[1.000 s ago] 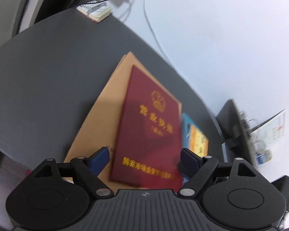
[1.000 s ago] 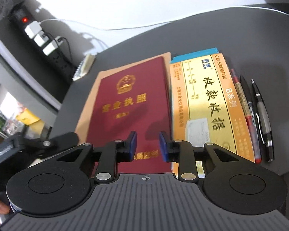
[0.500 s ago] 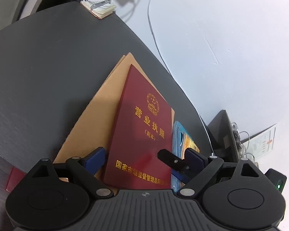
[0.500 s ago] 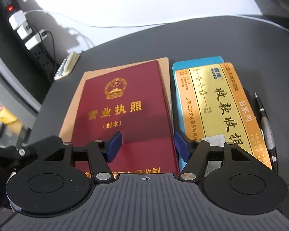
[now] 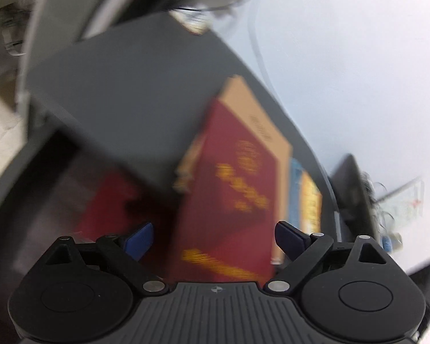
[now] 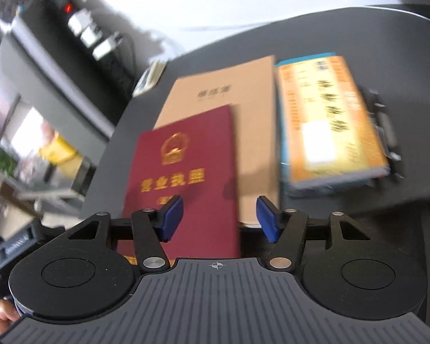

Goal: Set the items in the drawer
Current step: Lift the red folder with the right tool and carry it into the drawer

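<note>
On the dark desk [image 6: 358,23], one red booklet [image 6: 186,172], one tan folder [image 6: 243,91], one receipt pad [image 6: 326,120], both grippers' fingers [image 6: 172,218] spread, empty.

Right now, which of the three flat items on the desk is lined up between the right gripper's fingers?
The dark red licence booklet. It lies partly on the tan kraft folder, reaching down between the open right gripper; the orange receipt book sits off to the right.

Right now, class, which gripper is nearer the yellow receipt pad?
Right, probably. The right gripper sits just left of the yellow receipt pad; from the left gripper, the red booklet lies between.
</note>
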